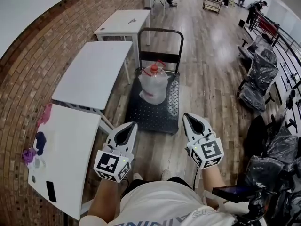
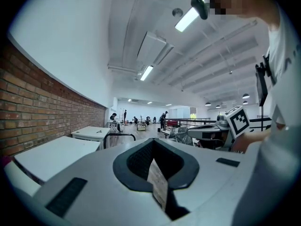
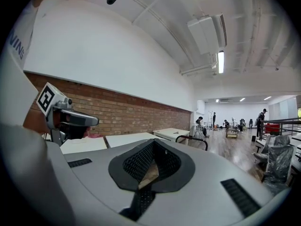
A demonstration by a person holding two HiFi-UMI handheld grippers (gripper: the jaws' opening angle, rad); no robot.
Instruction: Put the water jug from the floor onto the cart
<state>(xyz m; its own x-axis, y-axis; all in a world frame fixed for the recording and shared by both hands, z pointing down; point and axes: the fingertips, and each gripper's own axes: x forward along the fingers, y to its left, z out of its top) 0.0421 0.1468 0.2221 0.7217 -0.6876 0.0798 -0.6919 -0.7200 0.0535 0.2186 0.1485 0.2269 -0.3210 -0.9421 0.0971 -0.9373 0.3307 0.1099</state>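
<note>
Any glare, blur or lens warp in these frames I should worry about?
Head view: heavy fisheye, brick wall curves, glare on the floor, water jug sharp. Left gripper view: ceiling lamp blown out, dark corners. Right gripper view: same dark corners, no motion blur.

white tables (image 1: pixel 94 72) line brick wall (image 1: pixel 28 65) (wrapped chairs (image 1: pixel 258 79) opposite)

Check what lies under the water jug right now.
The water jug stands upright on the dark studded deck of the cart, toward its far end. The patch of deck directly beneath is covered by the jug, so whether anything lies there cannot be seen.
</note>
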